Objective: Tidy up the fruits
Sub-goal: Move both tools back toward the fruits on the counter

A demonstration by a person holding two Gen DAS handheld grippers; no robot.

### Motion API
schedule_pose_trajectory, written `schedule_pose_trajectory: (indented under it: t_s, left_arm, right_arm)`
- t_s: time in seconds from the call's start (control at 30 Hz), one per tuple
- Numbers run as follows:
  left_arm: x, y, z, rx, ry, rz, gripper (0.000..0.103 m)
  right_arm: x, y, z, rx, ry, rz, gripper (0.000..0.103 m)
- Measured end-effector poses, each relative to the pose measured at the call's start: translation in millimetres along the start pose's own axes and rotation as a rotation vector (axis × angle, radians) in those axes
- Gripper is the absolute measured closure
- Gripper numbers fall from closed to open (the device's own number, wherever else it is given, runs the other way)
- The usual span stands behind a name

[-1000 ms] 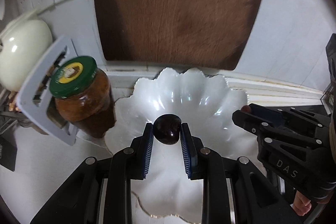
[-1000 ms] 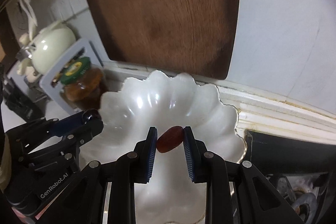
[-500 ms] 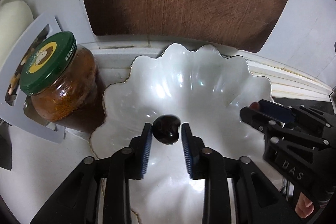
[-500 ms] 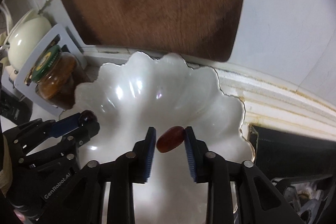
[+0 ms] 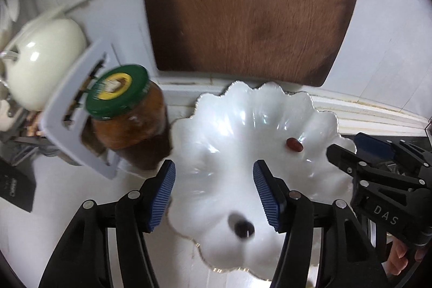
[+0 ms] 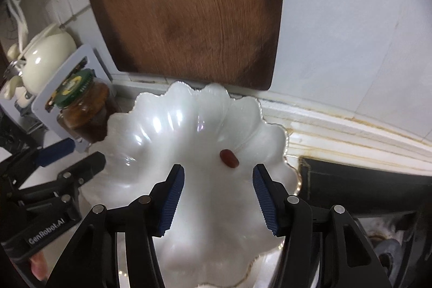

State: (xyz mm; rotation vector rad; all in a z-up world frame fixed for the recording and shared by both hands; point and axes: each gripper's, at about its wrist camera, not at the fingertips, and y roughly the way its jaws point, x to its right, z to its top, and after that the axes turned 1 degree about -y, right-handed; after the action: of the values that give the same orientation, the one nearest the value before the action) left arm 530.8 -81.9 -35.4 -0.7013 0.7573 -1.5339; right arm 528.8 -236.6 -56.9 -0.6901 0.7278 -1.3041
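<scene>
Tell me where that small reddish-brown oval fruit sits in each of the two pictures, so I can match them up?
Left wrist view: the small reddish-brown oval fruit lies right of centre, on the right side of the white scalloped dish.
Right wrist view: it lies just right of centre, in the same dish, between the open tool's blue pads.
Shared landmark: the green-lidded glass jar left of the dish.

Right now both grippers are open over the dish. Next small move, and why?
Probably back both away from the scalloped white dish. The left gripper and right gripper are open and empty; the dark fruit and the red date lie loose in the dish, so that drop looks finished.
</scene>
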Motion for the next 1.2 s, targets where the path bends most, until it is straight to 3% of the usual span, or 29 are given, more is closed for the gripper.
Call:
schedule_pose_trajectory:
  t_s: [0.33,0.47,0.7,0.97,1.2]
  left_arm:
    - [-8,-63,-20,0.116,0.004,0.011,0.037]
    - [-8,-85,-30,0.157,0.020,0.014,0.033]
    - [-12,-128,-55,0.243,0.044,0.018,0.023]
    - [-12,-173,-79,0.350,0.071,0.035,0.020]
    - [-13,-197,-100,0.376,0.084,0.026,0.019]
  right_arm:
    - [-14,-62,-19,0.121,-0.035,-0.028,0.049]
    - [-17,-87,-28,0.172,-0.031,-0.048,0.038]
    - [-22,-125,-51,0.235,-0.030,-0.058,0.038]
    - [-33,-161,-73,0.305,-0.018,-0.031,0.038]
    - [-42,-182,-94,0.337,-0.031,-0.023,0.038]
